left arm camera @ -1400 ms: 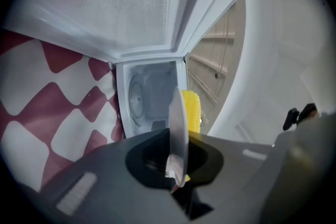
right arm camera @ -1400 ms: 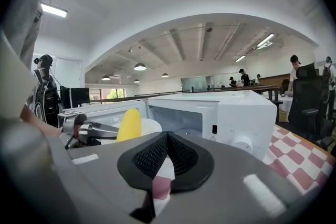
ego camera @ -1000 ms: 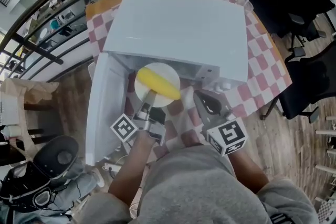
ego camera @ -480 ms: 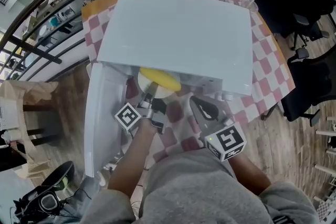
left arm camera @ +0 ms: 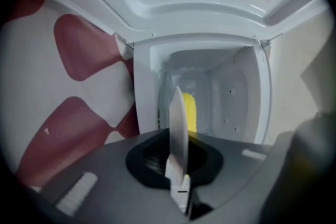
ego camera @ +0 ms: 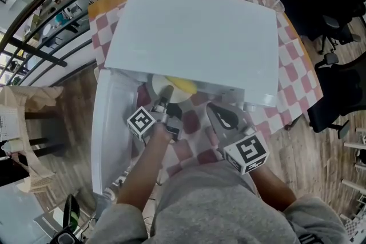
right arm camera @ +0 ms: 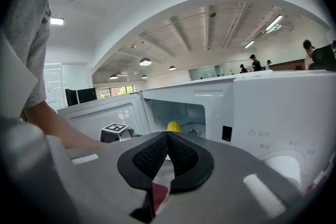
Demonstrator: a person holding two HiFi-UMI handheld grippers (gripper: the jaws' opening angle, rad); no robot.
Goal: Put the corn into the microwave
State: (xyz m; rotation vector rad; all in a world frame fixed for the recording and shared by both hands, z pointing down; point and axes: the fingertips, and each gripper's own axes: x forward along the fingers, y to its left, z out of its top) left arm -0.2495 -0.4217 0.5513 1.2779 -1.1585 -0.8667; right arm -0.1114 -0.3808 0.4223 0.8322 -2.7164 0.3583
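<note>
A yellow corn cob (ego camera: 183,84) lies on a small white plate (ego camera: 164,87) at the mouth of the white microwave (ego camera: 194,31), half hidden under its top. My left gripper (ego camera: 164,98) is shut on the plate's near rim. In the left gripper view the plate (left arm camera: 178,128) shows edge-on, with the corn (left arm camera: 190,113) beyond it inside the cavity. My right gripper (ego camera: 220,114) hangs in front of the microwave, shut and empty. From the right gripper view the corn (right arm camera: 174,126) shows in the open cavity past my right gripper (right arm camera: 168,141).
The microwave door (ego camera: 111,128) hangs open to the left of my left arm. The microwave stands on a red-and-white checkered tablecloth (ego camera: 294,66). A clear cup with a straw (ego camera: 269,4) stands at the table's far right. Railings and chairs surround the table.
My left gripper has carried the plate and corn forward and down into the microwave's opening, so the top now hides more of them. The right gripper has stayed almost still.
</note>
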